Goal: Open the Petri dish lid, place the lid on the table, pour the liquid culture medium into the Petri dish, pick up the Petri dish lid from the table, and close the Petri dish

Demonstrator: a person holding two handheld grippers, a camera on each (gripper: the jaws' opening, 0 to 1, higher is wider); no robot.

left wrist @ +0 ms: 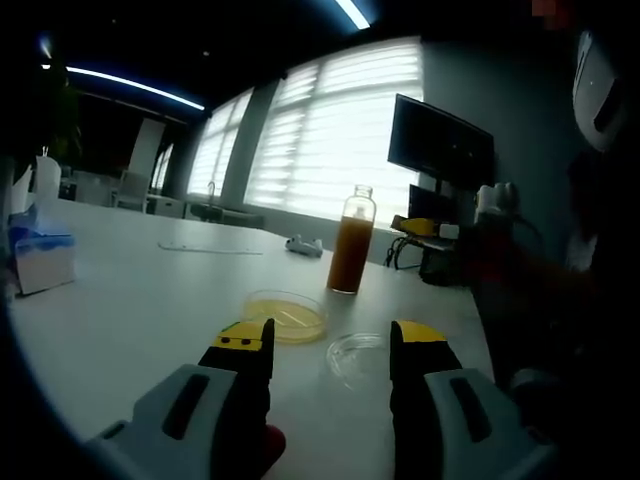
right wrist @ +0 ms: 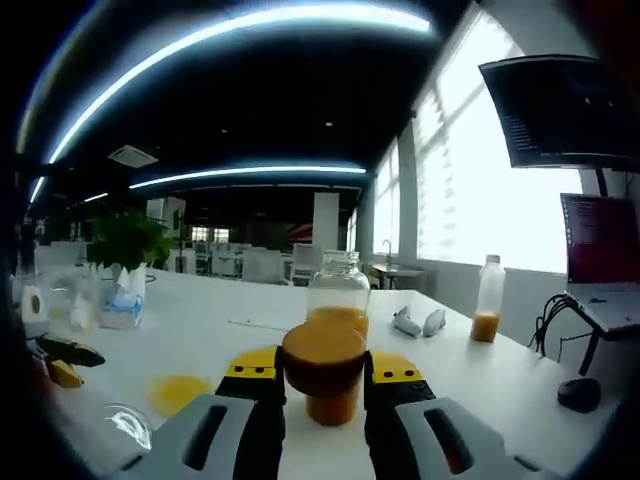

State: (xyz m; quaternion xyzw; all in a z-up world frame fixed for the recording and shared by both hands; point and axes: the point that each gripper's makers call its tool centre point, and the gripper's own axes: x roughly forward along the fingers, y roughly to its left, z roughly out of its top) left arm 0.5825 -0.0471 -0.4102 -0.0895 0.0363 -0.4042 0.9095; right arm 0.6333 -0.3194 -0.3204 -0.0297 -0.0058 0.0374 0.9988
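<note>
In the left gripper view a Petri dish (left wrist: 285, 315) of yellow liquid sits on the white table (left wrist: 130, 310). Its clear lid (left wrist: 356, 358) lies flat just to its right. My left gripper (left wrist: 332, 345) hovers open above them, with nothing between its jaws. Beyond the dish stands an uncapped bottle of orange medium (left wrist: 350, 240). In the right gripper view my right gripper (right wrist: 323, 372) is shut on a round brown cap (right wrist: 322, 355). The bottle (right wrist: 337, 290) stands close behind the cap. The dish (right wrist: 180, 390) and lid (right wrist: 130, 425) lie at lower left.
A blue-and-white box (left wrist: 40, 260) stands at the table's left. A second, nearly empty bottle (right wrist: 488, 298), small white items (right wrist: 420, 322), a mouse (right wrist: 578, 393) and a laptop (right wrist: 600, 250) are on the right. A plant (right wrist: 125, 240) and a yellow-black tool (right wrist: 60, 362) are on the left.
</note>
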